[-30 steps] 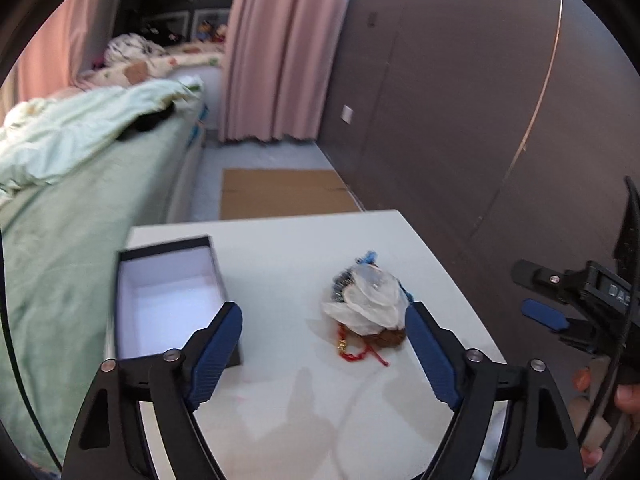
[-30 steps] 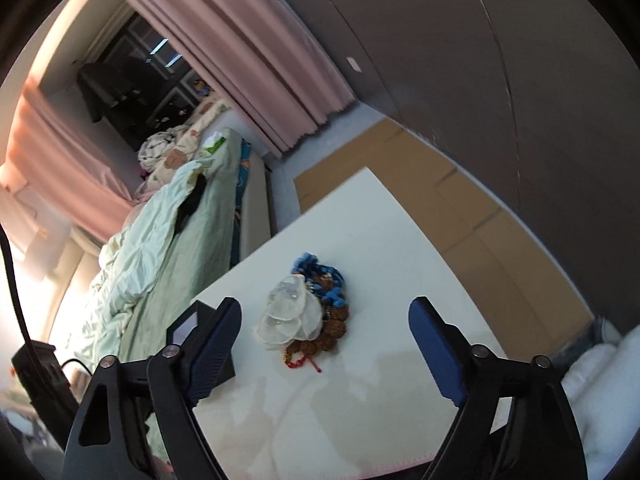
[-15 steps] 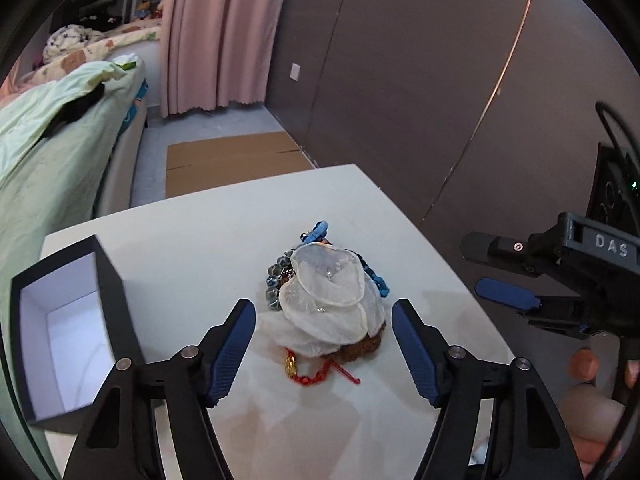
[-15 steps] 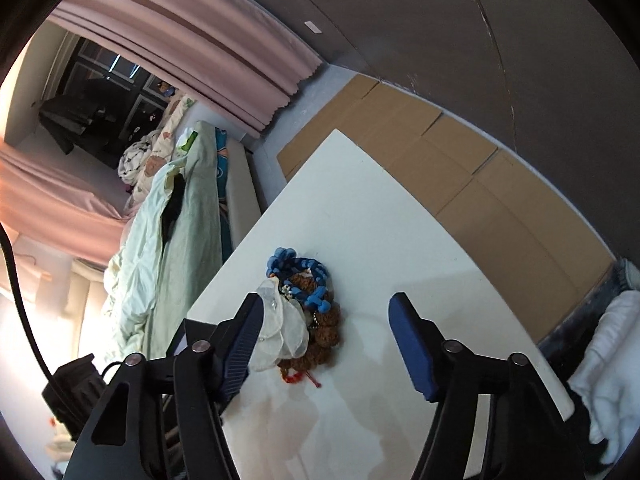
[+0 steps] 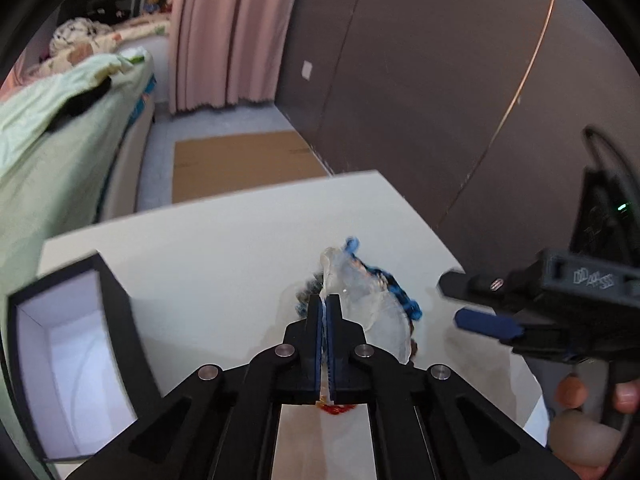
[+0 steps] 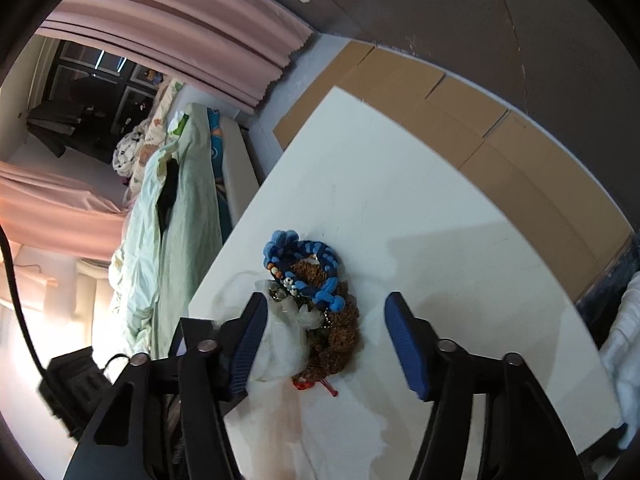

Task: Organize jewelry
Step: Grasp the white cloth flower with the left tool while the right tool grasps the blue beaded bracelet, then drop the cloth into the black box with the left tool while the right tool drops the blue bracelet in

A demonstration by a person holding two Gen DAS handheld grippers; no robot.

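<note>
Jewelry pile's clear bag [image 5: 372,312] pinched by left gripper [image 5: 325,316]; right gripper [image 6: 326,336] wide open, label blurred.

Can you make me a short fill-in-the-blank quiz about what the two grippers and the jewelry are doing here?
1. The left gripper is shut on the clear ____.
2. The right gripper is ____, its fingers either side of the jewelry pile.
3. The braided bracelet on top of the pile is ____ in color.
4. The open box on the table is ____ inside.

Missing words: bag; open; blue; white
</note>
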